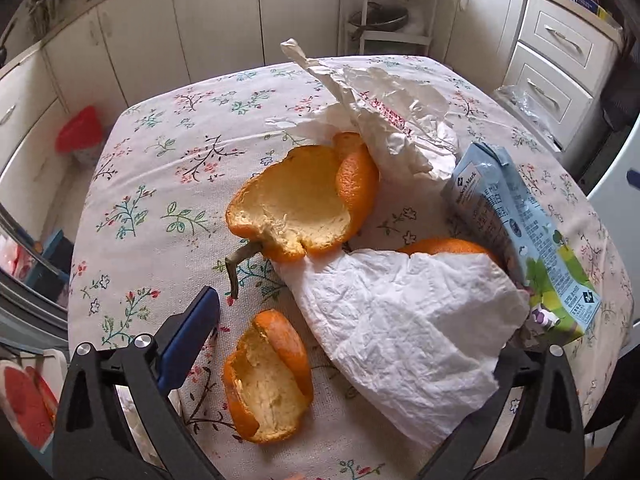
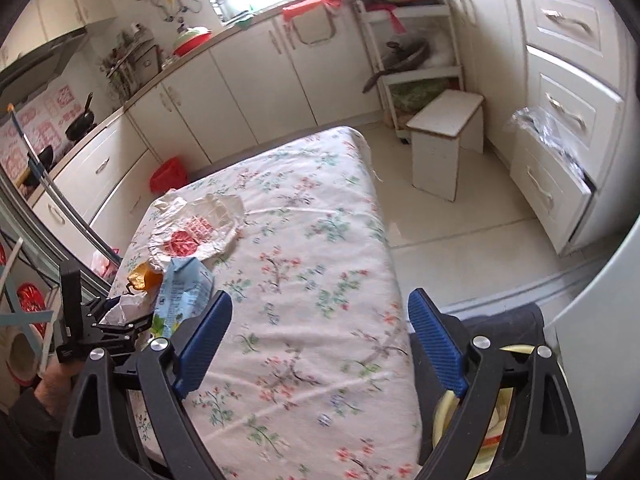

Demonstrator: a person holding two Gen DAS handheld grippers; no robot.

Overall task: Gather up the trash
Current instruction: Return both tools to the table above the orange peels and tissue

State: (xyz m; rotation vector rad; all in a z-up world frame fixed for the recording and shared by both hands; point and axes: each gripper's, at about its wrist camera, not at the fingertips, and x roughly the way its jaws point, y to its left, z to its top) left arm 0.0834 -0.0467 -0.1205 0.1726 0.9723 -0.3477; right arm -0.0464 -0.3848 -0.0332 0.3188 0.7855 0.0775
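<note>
Right gripper (image 2: 320,344) open wide over floral tablecloth (image 2: 304,264), nothing between the blue pads (image 2: 434,340). Trash pile at the table's left edge: crumpled wrapper (image 2: 196,232), orange peel (image 2: 144,278), blue carton (image 2: 182,296), white tissue (image 2: 128,306). Left gripper (image 2: 120,322) at the tissue. White stool (image 2: 444,140) on floor beyond.

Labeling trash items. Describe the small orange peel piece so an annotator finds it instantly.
On the floral tablecloth, find the big white paper towel near the left gripper. The small peel lies just left of it, alone, pith up; the larger peel has a stem.
</note>
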